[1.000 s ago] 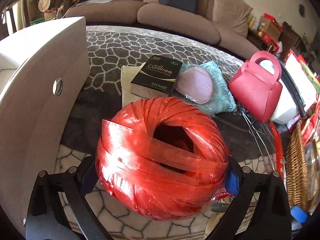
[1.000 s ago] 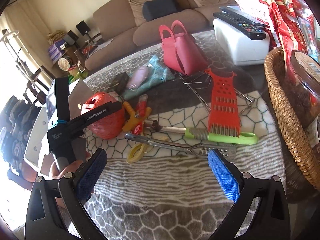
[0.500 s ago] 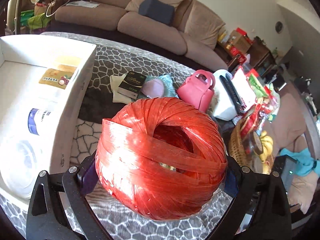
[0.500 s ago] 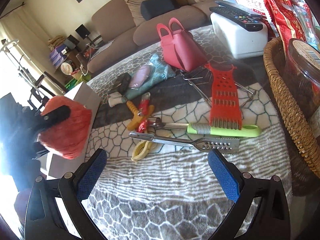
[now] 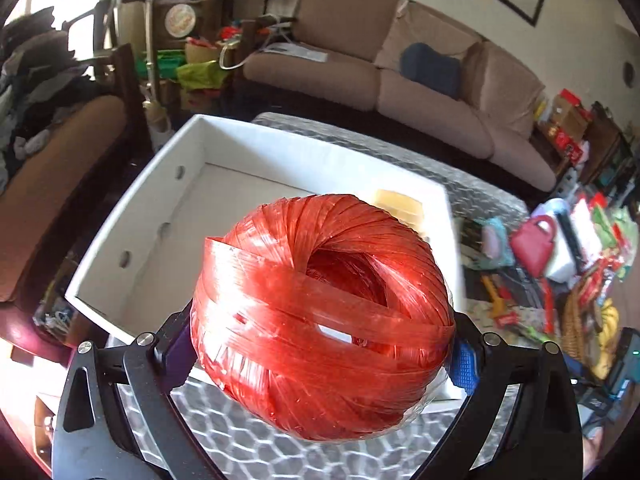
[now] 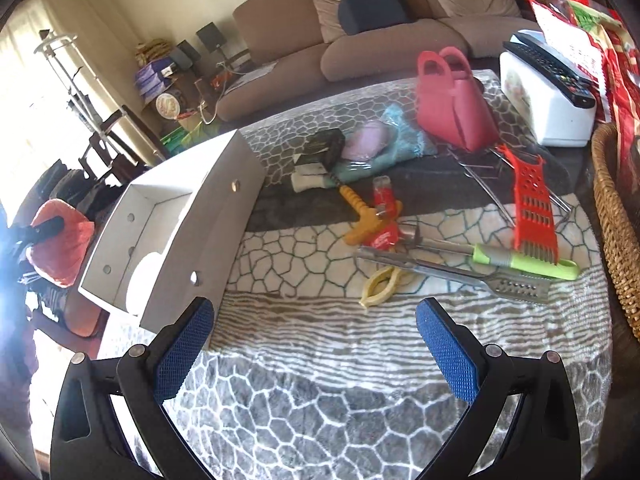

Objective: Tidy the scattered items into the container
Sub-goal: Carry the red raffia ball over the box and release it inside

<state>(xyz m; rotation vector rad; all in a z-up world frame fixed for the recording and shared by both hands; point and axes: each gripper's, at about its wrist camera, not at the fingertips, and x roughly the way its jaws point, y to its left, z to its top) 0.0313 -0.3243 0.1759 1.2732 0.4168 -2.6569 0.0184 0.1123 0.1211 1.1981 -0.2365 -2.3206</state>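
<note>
red twine ball (image 5: 322, 312), hollow toward camera

Open white floor fills the far half of the white box (image 5: 248, 220), with a yellowish item (image 5: 398, 202) against its right wall. Ahead of the right gripper (image 6: 314, 350) lies bare blanket (image 6: 320, 392) (utensils crowd beyond: tongs (image 6: 452, 274), red grater (image 6: 534, 206)).
</note>
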